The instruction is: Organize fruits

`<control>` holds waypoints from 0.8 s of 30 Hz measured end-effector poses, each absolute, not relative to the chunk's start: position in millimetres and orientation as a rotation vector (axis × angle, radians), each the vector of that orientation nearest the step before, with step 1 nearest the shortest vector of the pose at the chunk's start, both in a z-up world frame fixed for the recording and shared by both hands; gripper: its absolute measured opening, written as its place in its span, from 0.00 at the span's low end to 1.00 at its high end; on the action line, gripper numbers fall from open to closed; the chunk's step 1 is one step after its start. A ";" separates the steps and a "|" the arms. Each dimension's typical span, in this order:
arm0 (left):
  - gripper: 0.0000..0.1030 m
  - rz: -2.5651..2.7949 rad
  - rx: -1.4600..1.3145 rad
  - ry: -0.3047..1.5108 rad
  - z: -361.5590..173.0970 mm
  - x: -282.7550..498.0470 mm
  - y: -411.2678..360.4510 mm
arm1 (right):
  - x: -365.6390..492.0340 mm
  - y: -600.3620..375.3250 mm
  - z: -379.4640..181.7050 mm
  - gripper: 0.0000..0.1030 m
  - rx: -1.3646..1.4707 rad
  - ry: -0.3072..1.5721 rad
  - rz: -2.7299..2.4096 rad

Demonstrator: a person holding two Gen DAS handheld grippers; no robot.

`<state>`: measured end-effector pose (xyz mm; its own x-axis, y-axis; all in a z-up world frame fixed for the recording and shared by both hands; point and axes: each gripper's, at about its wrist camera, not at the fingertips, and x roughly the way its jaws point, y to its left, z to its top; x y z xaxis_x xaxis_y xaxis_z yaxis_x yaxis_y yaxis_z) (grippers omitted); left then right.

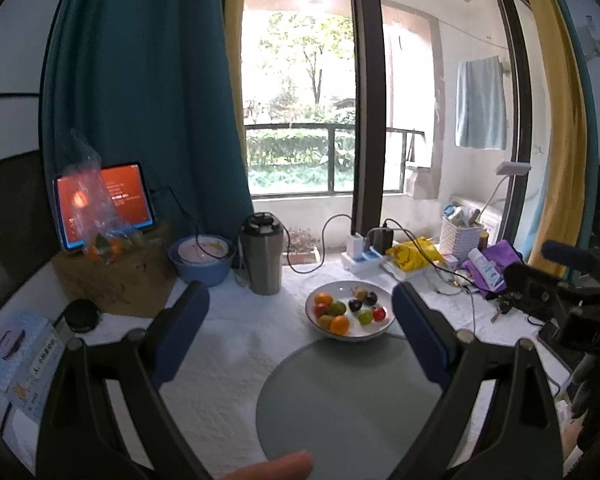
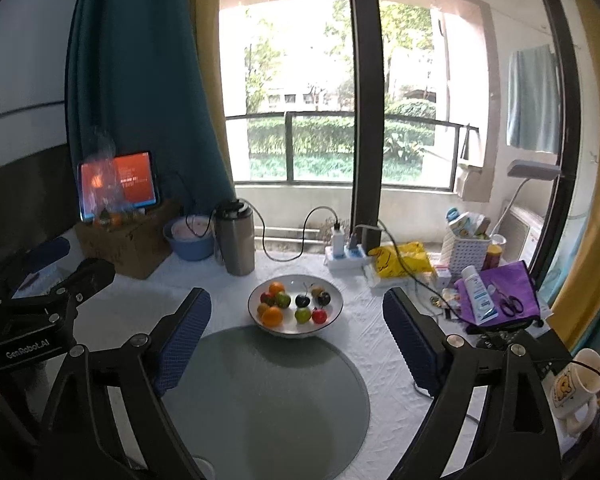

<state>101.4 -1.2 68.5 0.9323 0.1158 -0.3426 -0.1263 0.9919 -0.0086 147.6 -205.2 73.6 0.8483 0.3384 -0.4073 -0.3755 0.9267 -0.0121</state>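
Observation:
A white bowl [image 1: 384, 294] [image 2: 336, 294] of small fruits stands on the white tablecloth: oranges [image 1: 339, 325] [image 2: 272, 316], dark plums [image 2: 302, 301], green and red fruits. A round grey-green mat [image 1: 348, 400] [image 2: 268, 400] lies just in front of it. My left gripper [image 1: 300, 324] is open and empty, hovering above the mat, short of the bowl. My right gripper [image 2: 296, 332] is open and empty, also above the mat, with the bowl ahead between its fingers. A clear plastic bag with more fruit [image 1: 104, 246] [image 2: 108, 216] sits on a cardboard box at the back left.
Behind the bowl stand a steel tumbler [image 1: 262, 258] [image 2: 236, 240], a blue basin [image 1: 202, 260], a tablet [image 1: 104, 204] and a power strip [image 2: 346, 258]. To the right lie a yellow bag [image 2: 404, 258], white basket [image 2: 466, 250], purple pouch with scissors [image 2: 508, 292] and a mug [image 2: 578, 388].

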 end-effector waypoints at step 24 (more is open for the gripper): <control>0.91 0.164 0.021 0.297 98.4 70.9 -11.6 | 114.5 -218.0 103.0 0.87 -0.093 0.354 0.343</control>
<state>70.9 -11.6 98.4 0.9429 0.1640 -0.2898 -0.1578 0.9865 0.0449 114.5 -218.0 103.0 0.8811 0.3123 -0.3553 -0.3445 0.9383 -0.0295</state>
